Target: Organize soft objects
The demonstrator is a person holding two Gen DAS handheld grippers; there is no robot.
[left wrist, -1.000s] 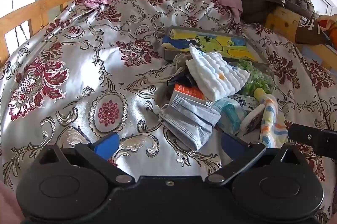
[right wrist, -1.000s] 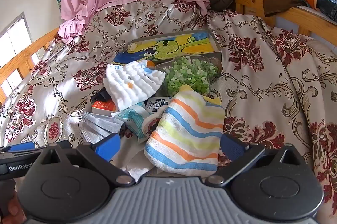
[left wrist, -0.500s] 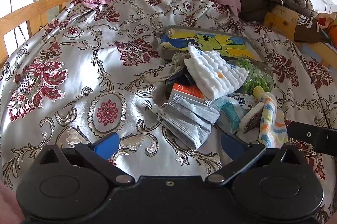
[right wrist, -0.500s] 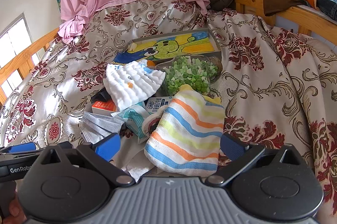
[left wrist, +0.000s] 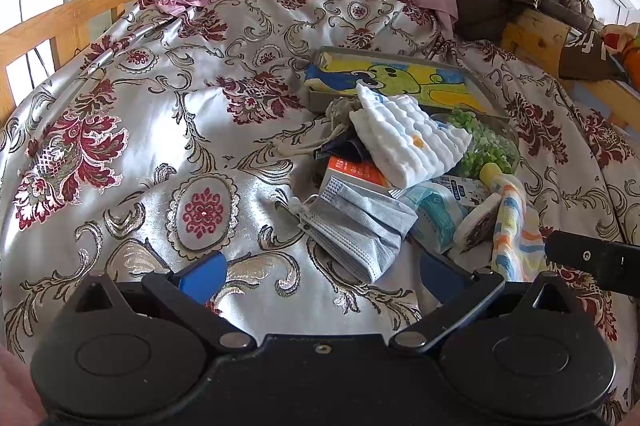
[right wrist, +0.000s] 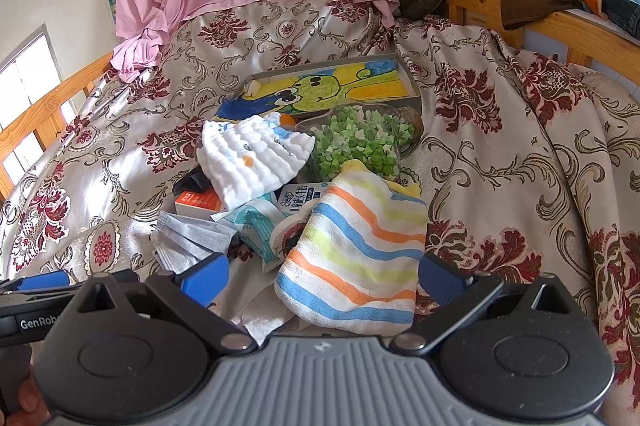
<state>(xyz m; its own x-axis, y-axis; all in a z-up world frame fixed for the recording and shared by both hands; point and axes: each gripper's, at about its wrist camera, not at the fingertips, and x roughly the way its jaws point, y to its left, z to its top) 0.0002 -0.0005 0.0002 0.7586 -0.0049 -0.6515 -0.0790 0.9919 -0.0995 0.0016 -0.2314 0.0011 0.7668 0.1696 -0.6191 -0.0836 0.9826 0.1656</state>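
Both claws gape empty; striped towel [right wrist: 356, 250] lies folded before right claw [right wrist: 322, 276].

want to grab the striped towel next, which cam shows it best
The right wrist view: the striped towel lies broad and nearly whole between the open right gripper fingers. The left wrist view shows only a narrow edge-on strip of it at far right, beside the open left gripper.

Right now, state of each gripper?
Left gripper: open, empty, in front of the grey face mask.
Right gripper: open, holding nothing, striped towel between its fingers.
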